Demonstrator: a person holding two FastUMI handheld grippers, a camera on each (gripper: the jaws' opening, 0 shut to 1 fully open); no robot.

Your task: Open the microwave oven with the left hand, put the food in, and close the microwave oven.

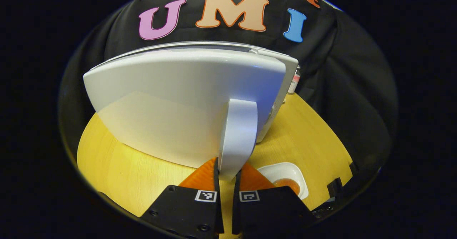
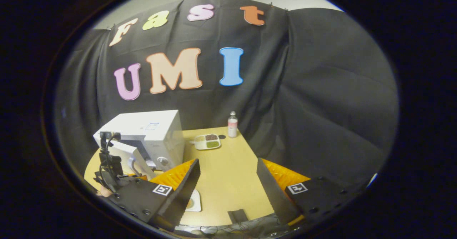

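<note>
The microwave (image 2: 153,135) sits at the left of the table (image 2: 228,174), its door (image 1: 185,103) swung partly open. My left gripper (image 1: 227,176) has its jaws narrowed onto the door handle (image 1: 238,135), one finger pressing either side. The food — a white dish (image 1: 285,173) with something orange in it — lies on the table just right of that gripper. My right gripper (image 2: 226,185) hangs above the table with jaws wide, holding nothing. Farther back stand a divided tray (image 2: 207,141) and a small bottle (image 2: 232,124).
</note>
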